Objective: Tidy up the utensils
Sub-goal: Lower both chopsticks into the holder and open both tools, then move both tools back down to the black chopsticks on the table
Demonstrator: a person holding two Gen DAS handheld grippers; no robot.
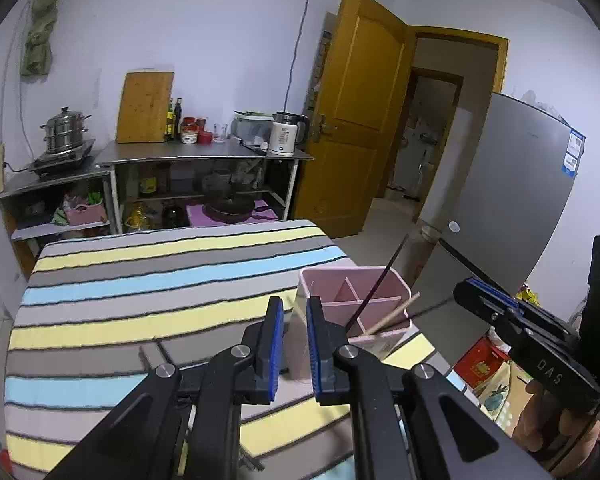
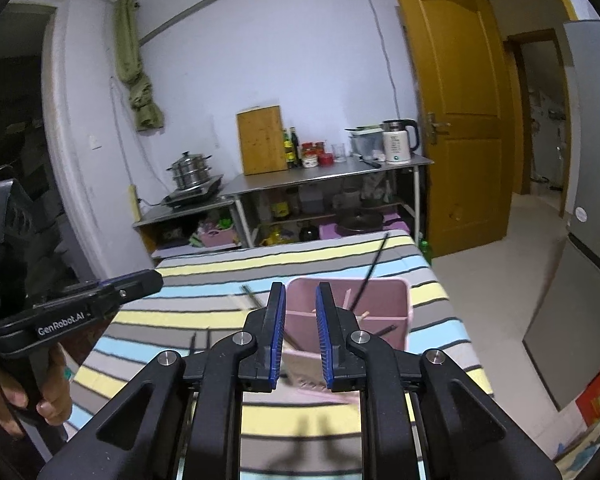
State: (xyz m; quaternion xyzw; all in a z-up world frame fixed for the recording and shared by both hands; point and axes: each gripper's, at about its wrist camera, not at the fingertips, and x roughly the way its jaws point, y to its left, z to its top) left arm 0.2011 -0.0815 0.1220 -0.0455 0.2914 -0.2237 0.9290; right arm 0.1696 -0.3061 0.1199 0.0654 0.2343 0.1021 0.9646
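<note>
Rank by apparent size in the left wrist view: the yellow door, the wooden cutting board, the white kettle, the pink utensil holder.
1. Yellow door, far the largest.
2. Pink utensil holder and wooden cutting board look about alike; the holder is much nearer, so no ranking.
3. White kettle, smallest.

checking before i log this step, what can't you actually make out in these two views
- Near wall and base of the pink holder: hidden in both wrist views by the gripper fingers in front.
- Which compartment the black chopstick and wooden chopstick stand in: unclear, dividers partly covered.
- Utensils lying on the striped cloth left of the holder: motion-blurred in the right wrist view, type unclear.
- Near table edge: cut off by the gripper bodies.
</note>
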